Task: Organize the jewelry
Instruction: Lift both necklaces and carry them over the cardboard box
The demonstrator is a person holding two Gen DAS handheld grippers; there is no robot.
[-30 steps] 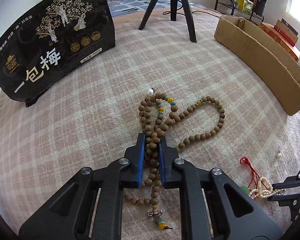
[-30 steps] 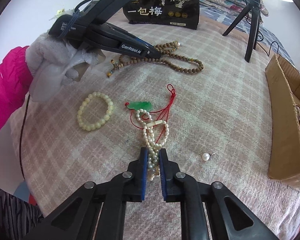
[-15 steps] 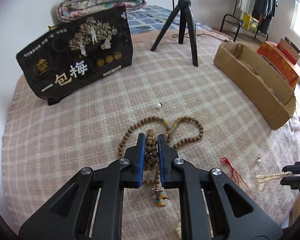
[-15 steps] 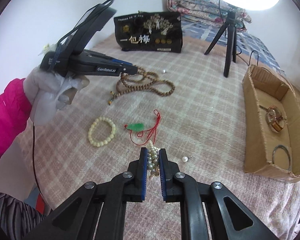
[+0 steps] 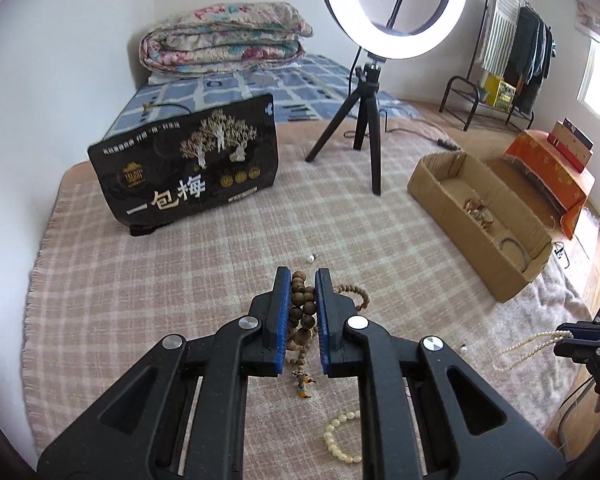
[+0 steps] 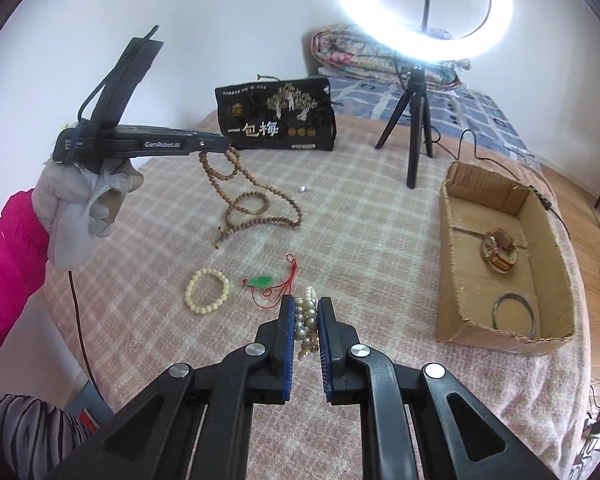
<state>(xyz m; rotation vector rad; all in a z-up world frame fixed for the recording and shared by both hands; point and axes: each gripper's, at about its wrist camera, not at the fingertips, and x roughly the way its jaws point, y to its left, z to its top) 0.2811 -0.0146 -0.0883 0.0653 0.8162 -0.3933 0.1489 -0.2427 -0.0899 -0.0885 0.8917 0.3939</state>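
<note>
My left gripper (image 5: pixel 302 276) is shut on a brown wooden bead necklace (image 5: pixel 303 306). It holds the necklace raised, and in the right wrist view the strand (image 6: pixel 256 204) hangs from that gripper (image 6: pixel 228 147) with its lower loops resting on the checked blanket (image 6: pixel 360 216). My right gripper (image 6: pixel 305 306) is shut on a white pearl necklace (image 6: pixel 307 322), lifted off the blanket; the pearls also dangle at the right edge of the left wrist view (image 5: pixel 528 346). A cardboard box (image 6: pixel 448 264) stands to the right and holds a ring-shaped bangle (image 6: pixel 514 312) and a gold piece (image 6: pixel 498 250).
On the blanket lie a cream bead bracelet (image 6: pixel 207 290), a green pendant on red cord (image 6: pixel 264 281) and a loose pearl (image 6: pixel 302 189). A black printed bag (image 6: pixel 276 118) and a ring light tripod (image 6: pixel 414 120) stand at the back.
Both grippers have risen from the blanket, each lifting its necklace. The wooden beads now hang from the left gripper and the pearls have come clear of the red-corded pendant.
</note>
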